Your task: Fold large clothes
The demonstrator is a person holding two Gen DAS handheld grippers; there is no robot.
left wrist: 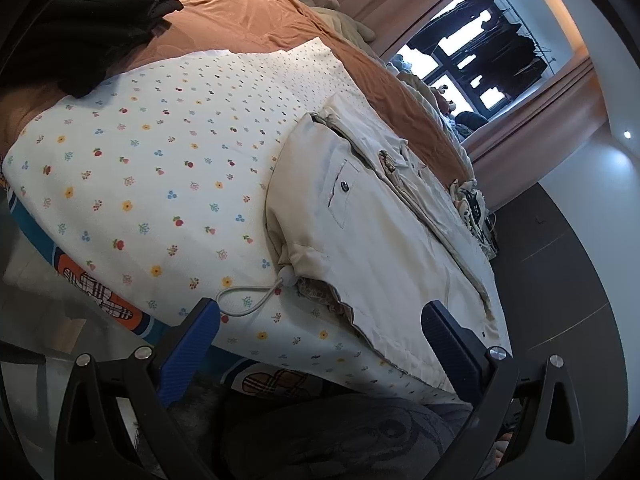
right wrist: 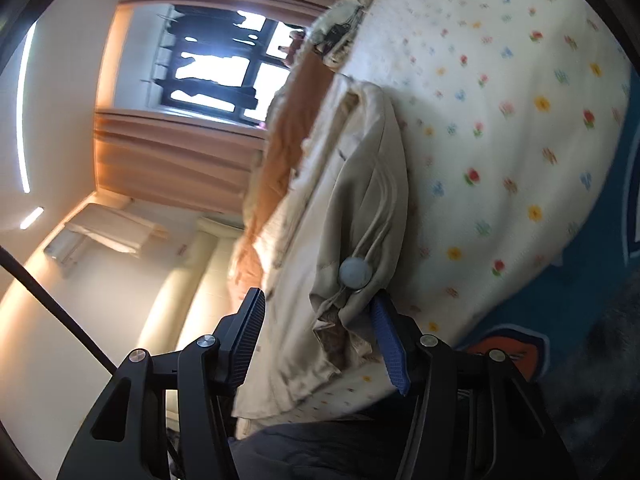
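Cotton spread: a white floral quilt [left wrist: 152,168] covers the near end of the bed, with a rust-brown sheet [left wrist: 240,12] beyond it and a black garment heap [left wrist: 80,20] at the far corner.
Task garment: a cream jacket [left wrist: 384,248] lies on the quilt near the bed's edge, partly folded lengthwise, pocket snap facing up; in the right wrist view the same jacket [right wrist: 360,184] rises in thick bunched folds.
Handling: it looks padded and soft, fairly bulky yet light; layers will likely slump and slide over each other, so a pinch should take the full thickness at a seam or hem, not the loose outer cloth.
Hold points: the hem corner beside the drawcord toggle [left wrist: 286,276] seems the firmest place; the drawcord loop [left wrist: 248,296] itself would only pull through.
Left gripper: left gripper [left wrist: 320,344] hovers at the jacket's near hem, jaws wide apart, holding nothing.
Right gripper: right gripper [right wrist: 320,336] stands spread around the bunched hem just below the toggle [right wrist: 354,272]; one blue pad [right wrist: 388,344] is close against the cloth, though blur leaves contact unsure, and nothing is clamped.
Risk: snagging the cord, or lifting one layer only.
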